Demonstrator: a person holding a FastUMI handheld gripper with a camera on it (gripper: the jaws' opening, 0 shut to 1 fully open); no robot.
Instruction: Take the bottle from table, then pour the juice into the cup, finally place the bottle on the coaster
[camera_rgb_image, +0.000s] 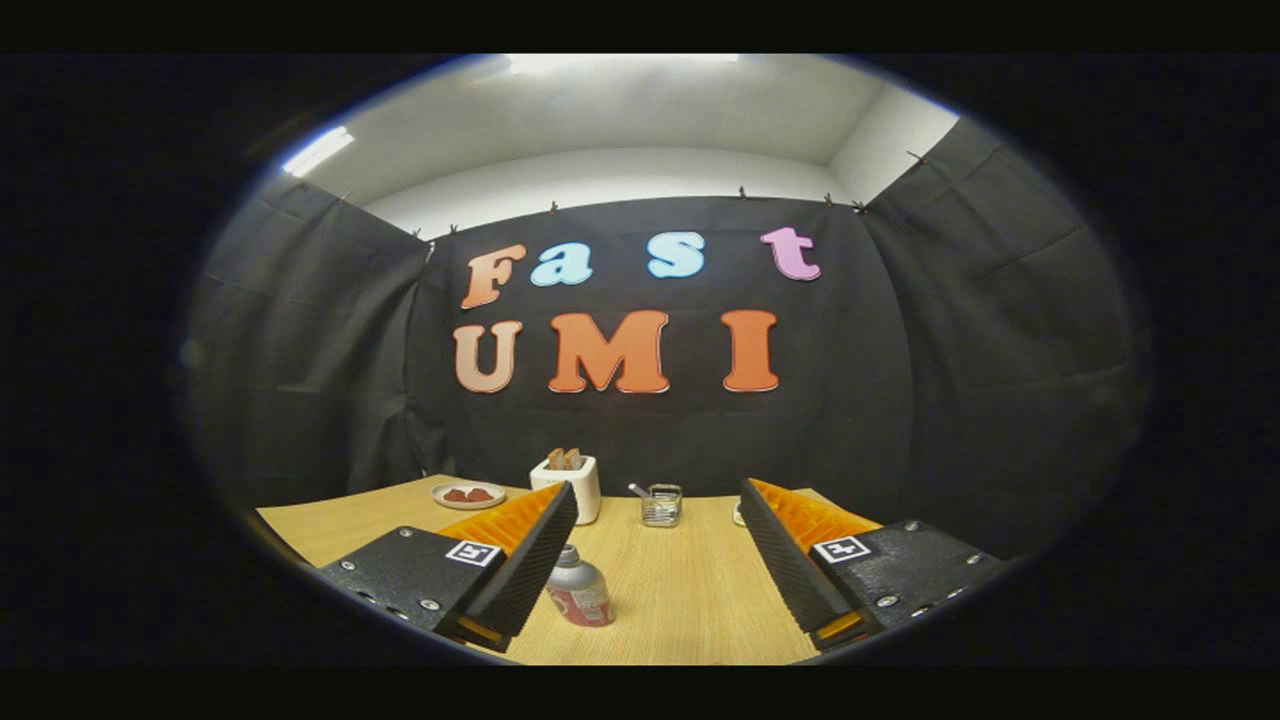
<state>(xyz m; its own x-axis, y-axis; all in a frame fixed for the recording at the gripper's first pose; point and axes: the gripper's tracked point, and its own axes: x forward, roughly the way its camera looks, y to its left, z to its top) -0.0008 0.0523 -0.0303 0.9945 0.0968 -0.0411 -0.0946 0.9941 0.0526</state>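
Gripper (655, 565) spread wide, grasping nothing. Small silver bottle with red label (579, 590) stands upright between the fingers (hard against the left one); bare pale wooden tabletop (690, 590) lies open to its right.

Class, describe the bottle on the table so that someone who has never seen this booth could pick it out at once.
Start at the wooden table in front of the black cloth wall. The open gripper reaches over it, and the bottle stands upright between the fingers, close beside the left one. It alone is nearer than the toaster, plate and wire basket, and has a silver top and red label.
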